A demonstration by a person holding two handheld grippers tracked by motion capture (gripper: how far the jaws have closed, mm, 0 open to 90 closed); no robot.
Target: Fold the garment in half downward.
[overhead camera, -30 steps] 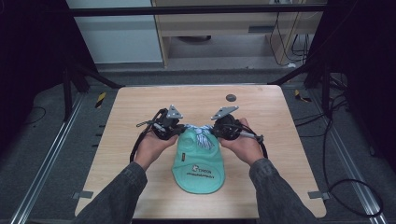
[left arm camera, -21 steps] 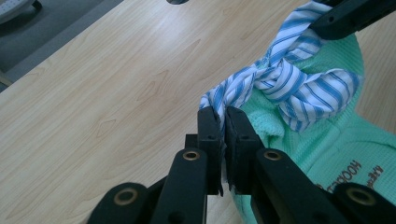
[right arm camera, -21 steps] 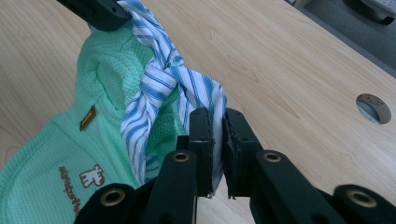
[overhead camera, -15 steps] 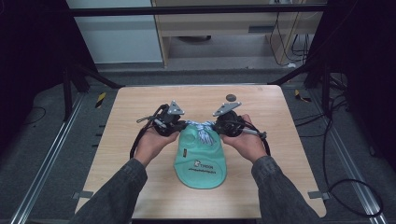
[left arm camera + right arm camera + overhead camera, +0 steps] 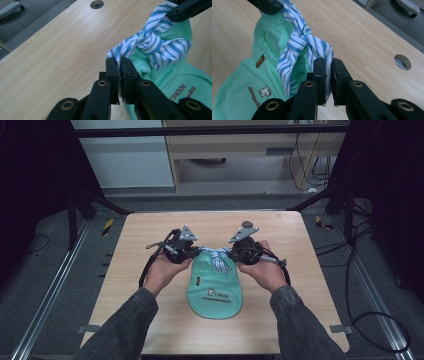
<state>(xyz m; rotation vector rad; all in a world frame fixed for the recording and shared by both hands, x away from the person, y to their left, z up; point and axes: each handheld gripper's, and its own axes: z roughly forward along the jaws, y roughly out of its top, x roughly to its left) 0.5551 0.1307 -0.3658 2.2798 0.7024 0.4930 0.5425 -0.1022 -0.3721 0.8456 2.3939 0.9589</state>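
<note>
A mint-green cloth bib point(image 5: 215, 287) lies on the wooden table point(image 5: 130, 265), its printed end toward the person. Its blue-and-white striped ties point(image 5: 218, 257) cross in a loose knot at the neck end. My left gripper point(image 5: 192, 252) is shut on the left striped tie point(image 5: 115, 56). My right gripper point(image 5: 235, 254) is shut on the right striped tie point(image 5: 325, 56). In the left gripper view the knot point(image 5: 147, 42) sits just past the jaws, with the other gripper's black jaw at upper right. The right gripper view shows the twisted ties point(image 5: 300, 37) over the bib point(image 5: 249, 82).
A round cable hole point(image 5: 247, 224) sits in the table's far edge, also seen as a hole point(image 5: 97, 3) in the left gripper view and a hole point(image 5: 402, 61) in the right. Black frame posts flank the table; cables lie on the floor at right.
Both grippers have moved slightly away from the person with the tie ends, and the bib has slid a little farther up the table. The striped knot looks drawn tighter between them.
</note>
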